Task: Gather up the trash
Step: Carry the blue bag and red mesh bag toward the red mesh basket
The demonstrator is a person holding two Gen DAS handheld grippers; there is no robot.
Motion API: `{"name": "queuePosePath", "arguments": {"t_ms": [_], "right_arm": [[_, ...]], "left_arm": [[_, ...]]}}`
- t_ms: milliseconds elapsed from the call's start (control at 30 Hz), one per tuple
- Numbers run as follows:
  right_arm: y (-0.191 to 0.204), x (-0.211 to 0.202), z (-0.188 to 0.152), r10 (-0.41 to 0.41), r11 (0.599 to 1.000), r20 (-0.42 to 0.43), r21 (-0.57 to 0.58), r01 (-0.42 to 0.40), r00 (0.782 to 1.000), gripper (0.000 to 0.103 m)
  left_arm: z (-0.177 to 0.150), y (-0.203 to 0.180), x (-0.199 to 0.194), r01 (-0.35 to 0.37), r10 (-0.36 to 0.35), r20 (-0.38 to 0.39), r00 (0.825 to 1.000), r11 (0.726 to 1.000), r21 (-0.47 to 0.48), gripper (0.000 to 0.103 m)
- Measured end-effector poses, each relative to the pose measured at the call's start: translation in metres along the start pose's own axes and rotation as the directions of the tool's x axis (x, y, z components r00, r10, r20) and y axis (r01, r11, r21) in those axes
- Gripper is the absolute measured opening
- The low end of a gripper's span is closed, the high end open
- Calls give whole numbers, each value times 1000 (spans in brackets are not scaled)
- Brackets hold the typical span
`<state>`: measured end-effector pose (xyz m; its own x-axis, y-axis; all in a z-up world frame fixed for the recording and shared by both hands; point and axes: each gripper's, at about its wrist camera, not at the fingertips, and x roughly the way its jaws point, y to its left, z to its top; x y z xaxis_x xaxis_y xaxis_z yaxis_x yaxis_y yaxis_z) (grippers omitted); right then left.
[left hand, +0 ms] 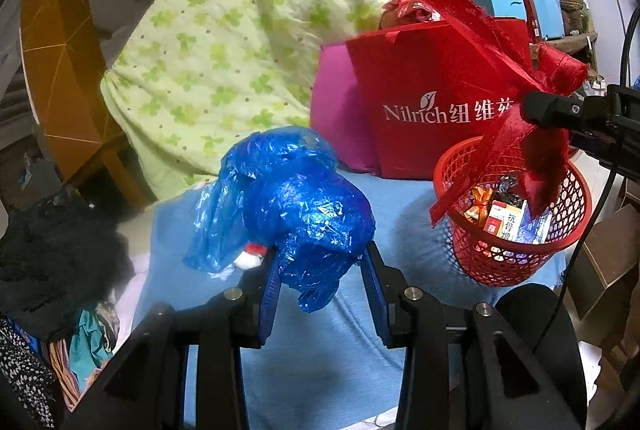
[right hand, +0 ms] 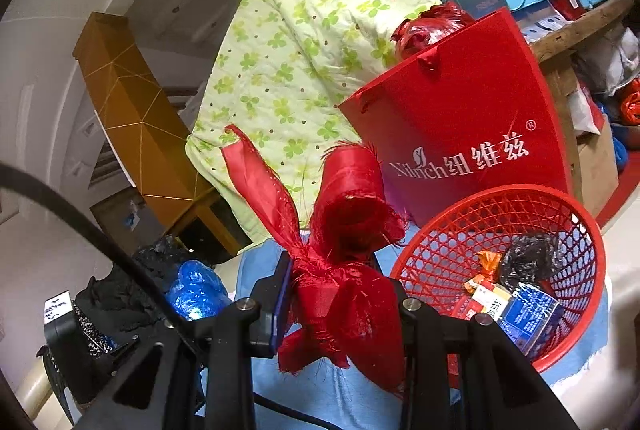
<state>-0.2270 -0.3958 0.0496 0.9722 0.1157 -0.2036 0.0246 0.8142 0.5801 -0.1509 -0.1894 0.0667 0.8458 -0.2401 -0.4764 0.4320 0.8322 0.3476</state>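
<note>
Grippers: two, each clamping one piece (blue bag [left hand: 308,214], red ribbon [right hand: 344,270]).

Crinkly glossy blue plastic bag [left hand: 304,214], frayed shiny red ribbon [right hand: 344,270], red plastic mesh basket [left hand: 472,254], matt blue cloth [left hand: 320,342].

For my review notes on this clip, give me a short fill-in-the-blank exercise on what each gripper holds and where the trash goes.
1. The left gripper is shut on a crumpled ____ plastic bag.
2. The right gripper is shut on a red ____.
3. The basket of boxes and wrappers is coloured ____.
4. Behind the basket stands a red paper ____.

Missing words: blue; ribbon; red; bag
</note>
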Motion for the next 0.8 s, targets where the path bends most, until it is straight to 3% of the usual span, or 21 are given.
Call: {"name": "queuePosePath", "arguments": {"t_ms": [800], "right_arm": [[-31,-13,11,-36,999,29,40,35,999,37]], "left_arm": [[4,-16,7,43,-43,-14,999,999,31,41]]}}
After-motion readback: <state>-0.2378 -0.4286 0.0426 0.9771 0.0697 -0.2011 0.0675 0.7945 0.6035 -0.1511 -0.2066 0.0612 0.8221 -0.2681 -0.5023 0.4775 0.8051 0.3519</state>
